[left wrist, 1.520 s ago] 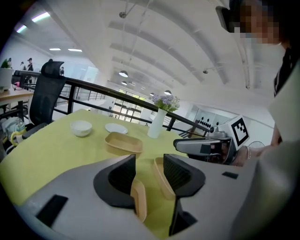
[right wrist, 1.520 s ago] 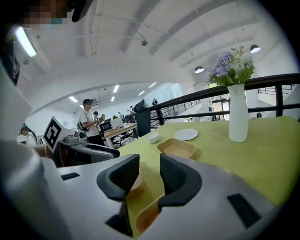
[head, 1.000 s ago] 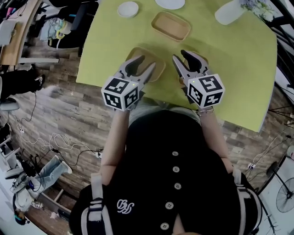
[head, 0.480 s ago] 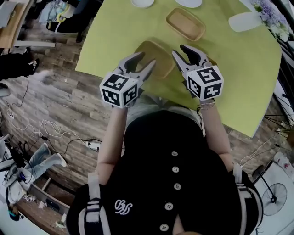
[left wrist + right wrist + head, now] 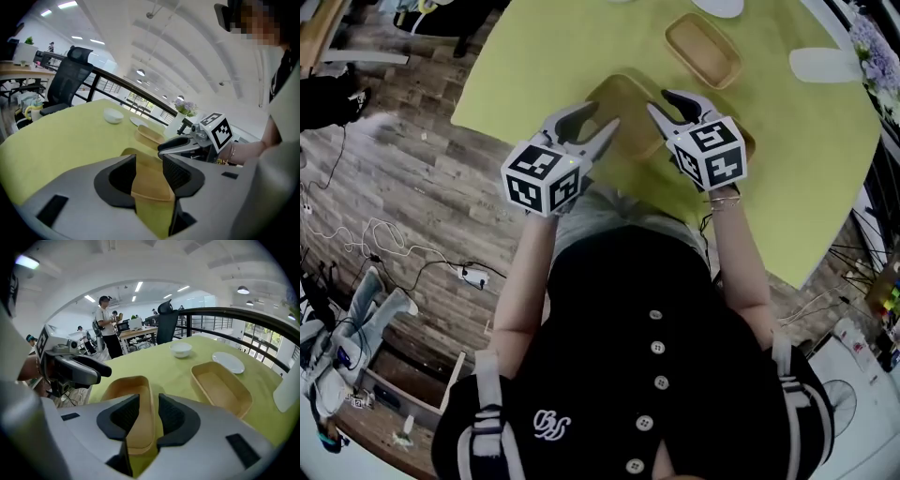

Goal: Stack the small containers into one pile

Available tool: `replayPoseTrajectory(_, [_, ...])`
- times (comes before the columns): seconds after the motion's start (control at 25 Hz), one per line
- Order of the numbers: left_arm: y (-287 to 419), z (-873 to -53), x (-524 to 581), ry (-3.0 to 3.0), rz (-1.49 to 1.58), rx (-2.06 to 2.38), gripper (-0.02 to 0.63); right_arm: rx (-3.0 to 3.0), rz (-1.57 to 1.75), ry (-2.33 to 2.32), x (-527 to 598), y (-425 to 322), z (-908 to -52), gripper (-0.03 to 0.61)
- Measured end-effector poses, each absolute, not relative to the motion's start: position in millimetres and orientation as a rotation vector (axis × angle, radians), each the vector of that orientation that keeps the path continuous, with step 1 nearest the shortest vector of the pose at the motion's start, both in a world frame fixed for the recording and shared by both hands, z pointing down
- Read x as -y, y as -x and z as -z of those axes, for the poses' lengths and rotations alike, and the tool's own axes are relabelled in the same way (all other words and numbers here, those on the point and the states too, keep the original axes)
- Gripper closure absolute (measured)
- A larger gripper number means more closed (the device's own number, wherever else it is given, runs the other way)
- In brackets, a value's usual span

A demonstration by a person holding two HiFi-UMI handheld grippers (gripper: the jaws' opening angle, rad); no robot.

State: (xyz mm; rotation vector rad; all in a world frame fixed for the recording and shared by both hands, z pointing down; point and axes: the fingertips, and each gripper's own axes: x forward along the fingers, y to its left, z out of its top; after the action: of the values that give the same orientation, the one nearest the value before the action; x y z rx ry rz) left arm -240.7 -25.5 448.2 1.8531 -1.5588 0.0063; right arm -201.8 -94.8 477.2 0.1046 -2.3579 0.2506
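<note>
Two shallow wooden trays lie on the green tablecloth (image 5: 553, 56). The near tray (image 5: 628, 108) sits between my two grippers; the far tray (image 5: 703, 49) lies beyond it. My left gripper (image 5: 598, 120) hovers at the near tray's left edge. Its jaws are closing, and the near tray (image 5: 150, 176) shows through the gap with no pad touching it. My right gripper (image 5: 661, 101) is open at the tray's right side, above the rim of the near tray (image 5: 129, 394). A brown edge (image 5: 748, 141) beside the right gripper could be another tray.
Further back stand a white bowl (image 5: 180, 349), a white plate (image 5: 228, 362) and a white vase (image 5: 825, 64) with flowers. The table's near edge runs just under my grippers, with wood floor and cables below. People and desks show far behind in the right gripper view.
Both grippers have reached a little further over the near tray, and the head view has swung so the table sits lower and more to the right.
</note>
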Motion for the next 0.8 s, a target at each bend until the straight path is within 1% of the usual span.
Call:
replayPoseTrajectory(0.32, [244,-459,29,-1.839,0.007,1.549,0.440,2.269,-0.229,-0.053,96,207,-507,0.453])
replayPoseTrajectory(0.56, [246,-460,31,-1.834,0.016,1.542,0.440,2.233,-0.215,-0.034,95,212,-516,0.502])
replayPoseTrajectory(0.8, [257,-465,35,-1.851,-0.009,1.521,0.440,2.197,-0.241,-0.043,93,219,-529,0.525])
